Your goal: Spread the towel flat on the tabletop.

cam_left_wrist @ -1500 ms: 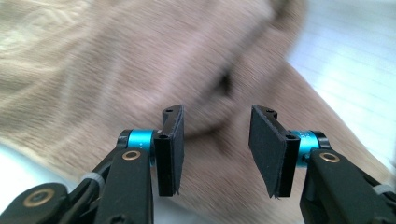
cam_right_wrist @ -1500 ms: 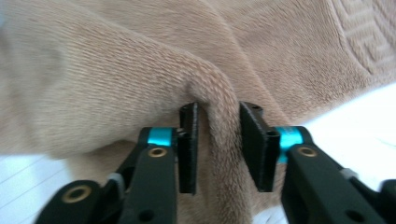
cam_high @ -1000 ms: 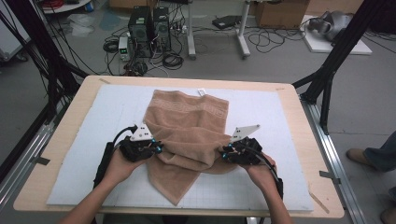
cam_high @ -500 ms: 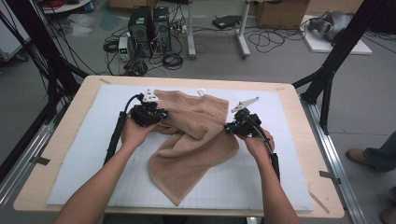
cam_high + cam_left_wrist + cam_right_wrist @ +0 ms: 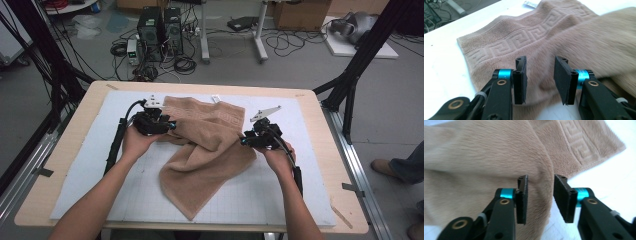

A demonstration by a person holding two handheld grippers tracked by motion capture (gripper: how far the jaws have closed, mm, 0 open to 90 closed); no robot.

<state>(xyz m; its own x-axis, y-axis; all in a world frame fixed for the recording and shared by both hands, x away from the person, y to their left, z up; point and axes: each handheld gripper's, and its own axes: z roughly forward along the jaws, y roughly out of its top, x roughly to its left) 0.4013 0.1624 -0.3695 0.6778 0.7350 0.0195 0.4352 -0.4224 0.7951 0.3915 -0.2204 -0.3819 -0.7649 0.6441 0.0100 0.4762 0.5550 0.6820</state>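
A tan towel with a key-pattern border lies loosely folded and rumpled on the white mat, one end trailing toward the near edge. My left gripper is at the towel's left side. Its jaws have just been opening and stand apart over the towel, the left gripper pressing on nothing. My right gripper is at the towel's right edge. Its jaws have also just been opening, and a soft fold of towel shows through the gap of the right gripper, unpinched.
The mat covers a wooden table. A white label sticks out at the towel's far edge. Beyond the table stand computer towers among floor cables, and black frame legs flank both sides. A person's shoe is at the right.
Both hands carried the towel's folded part away from the near side toward the far edge. The jaws of both grippers then opened and let go of the cloth.
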